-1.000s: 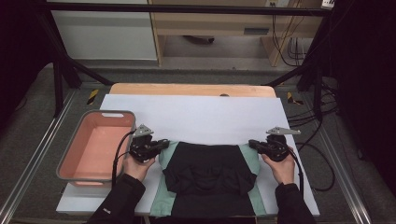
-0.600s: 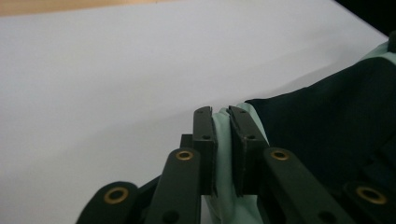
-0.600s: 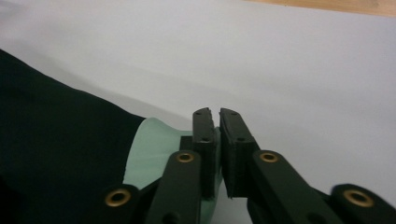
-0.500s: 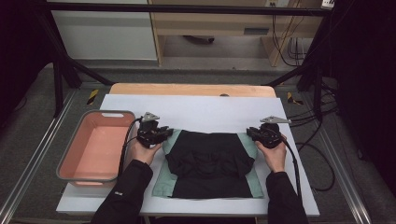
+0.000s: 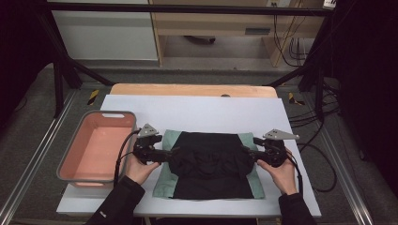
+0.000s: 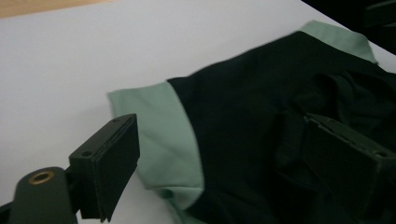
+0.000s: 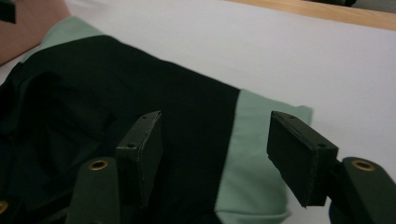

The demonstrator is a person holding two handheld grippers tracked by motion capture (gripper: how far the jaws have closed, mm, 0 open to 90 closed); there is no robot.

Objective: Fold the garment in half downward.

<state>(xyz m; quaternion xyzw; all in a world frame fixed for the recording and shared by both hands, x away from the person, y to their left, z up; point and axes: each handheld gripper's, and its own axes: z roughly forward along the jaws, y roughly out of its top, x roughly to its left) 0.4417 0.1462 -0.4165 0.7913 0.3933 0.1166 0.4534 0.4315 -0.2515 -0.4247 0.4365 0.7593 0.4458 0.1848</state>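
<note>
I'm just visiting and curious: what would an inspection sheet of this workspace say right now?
Surface: white sheet over a wooden table; flat and clean.
Job's things: black garment with green sleeves, folded, lying flat near the front edge.
Clutter: pink tub at the left, nothing seen inside.
Claws: left claw at the garment's left side, right claw at its right; both have just been opening, and their jaws now stand apart over the cloth without pinching it.
Cables: one black cable trails from each claw; more cables lie on the floor at the right.
Surroundings: black frame posts, grey floor, pale cabinets behind.
</note>
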